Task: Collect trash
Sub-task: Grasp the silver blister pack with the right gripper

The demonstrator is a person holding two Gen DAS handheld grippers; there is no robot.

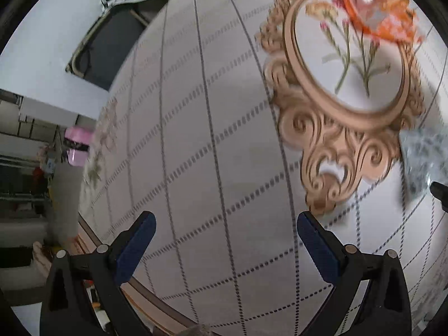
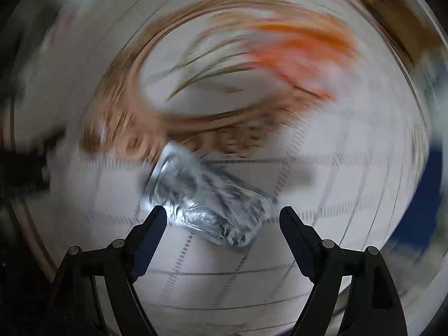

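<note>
Left wrist view: the left gripper [image 1: 225,231] hangs spread wide and empty over the tablecloth [image 1: 196,112]; an orange snack wrapper [image 1: 383,16] lies on the printed oval frame [image 1: 344,89].

Right wrist view, blurred: the right gripper [image 2: 222,221], jaws parted, faces a crinkled silver foil wrapper [image 2: 207,201] just below that frame. It looks light, limp and slippery; pinching a raised crease seems best.

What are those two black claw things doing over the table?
Someone is tidying up trash. The right hand-held gripper is open just above a crinkly silver foil wrapper on the checked tablecloth. The left hand-held gripper is open and empty. An orange snack wrapper lies farther off.
</note>
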